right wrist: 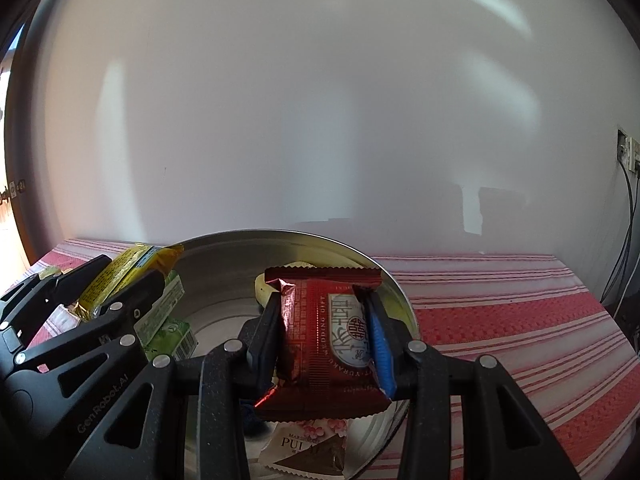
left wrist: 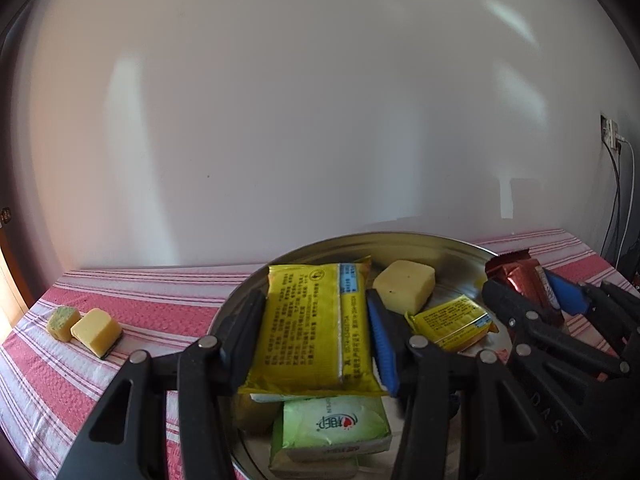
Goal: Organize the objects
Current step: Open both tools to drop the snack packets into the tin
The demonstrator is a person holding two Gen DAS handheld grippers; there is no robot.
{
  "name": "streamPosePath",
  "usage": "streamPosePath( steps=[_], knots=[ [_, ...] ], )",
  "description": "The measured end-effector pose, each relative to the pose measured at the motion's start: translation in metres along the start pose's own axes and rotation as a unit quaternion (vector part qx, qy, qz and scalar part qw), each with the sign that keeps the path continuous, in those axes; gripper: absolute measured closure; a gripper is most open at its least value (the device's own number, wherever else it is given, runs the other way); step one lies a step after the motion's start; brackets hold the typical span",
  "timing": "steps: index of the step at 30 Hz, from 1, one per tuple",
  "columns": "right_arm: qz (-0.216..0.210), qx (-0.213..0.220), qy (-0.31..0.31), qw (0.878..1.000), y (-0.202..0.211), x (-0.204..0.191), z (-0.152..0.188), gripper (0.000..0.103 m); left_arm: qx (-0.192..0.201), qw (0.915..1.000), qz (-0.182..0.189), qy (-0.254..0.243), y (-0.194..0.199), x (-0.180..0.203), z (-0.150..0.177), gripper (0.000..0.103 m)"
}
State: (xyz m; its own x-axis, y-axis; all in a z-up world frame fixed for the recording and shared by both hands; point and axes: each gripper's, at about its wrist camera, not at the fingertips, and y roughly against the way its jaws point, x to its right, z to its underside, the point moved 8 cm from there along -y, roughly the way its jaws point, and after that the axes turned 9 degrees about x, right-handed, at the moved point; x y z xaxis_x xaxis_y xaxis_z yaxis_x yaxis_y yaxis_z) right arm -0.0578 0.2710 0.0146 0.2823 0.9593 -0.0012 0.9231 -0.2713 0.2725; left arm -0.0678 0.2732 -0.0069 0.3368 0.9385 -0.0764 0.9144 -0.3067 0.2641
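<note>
My left gripper [left wrist: 316,332] is shut on a yellow snack packet [left wrist: 312,324] and holds it over a round metal tray [left wrist: 452,248]. My right gripper [right wrist: 326,332] is shut on a red foil packet [right wrist: 320,340] over the same tray [right wrist: 224,276]. In the tray lie a yellow sponge block [left wrist: 404,284], a small yellow packet [left wrist: 452,322] and green packets [left wrist: 332,428]. In the left wrist view the right gripper with the red packet [left wrist: 520,280] shows at right. In the right wrist view the left gripper holding the yellow packet [right wrist: 120,276] shows at left.
Two sponge blocks [left wrist: 96,330] lie on the red-and-white striped cloth [left wrist: 80,380] left of the tray. A brown-and-white packet [right wrist: 308,452] lies in the tray under my right gripper. The wall is close behind. Cables and a socket [right wrist: 628,160] are at far right.
</note>
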Motion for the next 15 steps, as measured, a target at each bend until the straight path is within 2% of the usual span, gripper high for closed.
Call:
streamPosePath(
  steps=[7,15],
  knots=[
    [-0.006,-0.005,-0.005,1.0,0.006,-0.004,-0.004,0.06,0.002,0.9999,-0.009,-0.011,0.0,0.001,-0.004,0.054],
    [-0.015,-0.01,-0.012,1.0,-0.023,0.015,0.002,0.06,-0.002,0.9997,-0.014,-0.022,-0.004,0.003,-0.004,0.054]
  ],
)
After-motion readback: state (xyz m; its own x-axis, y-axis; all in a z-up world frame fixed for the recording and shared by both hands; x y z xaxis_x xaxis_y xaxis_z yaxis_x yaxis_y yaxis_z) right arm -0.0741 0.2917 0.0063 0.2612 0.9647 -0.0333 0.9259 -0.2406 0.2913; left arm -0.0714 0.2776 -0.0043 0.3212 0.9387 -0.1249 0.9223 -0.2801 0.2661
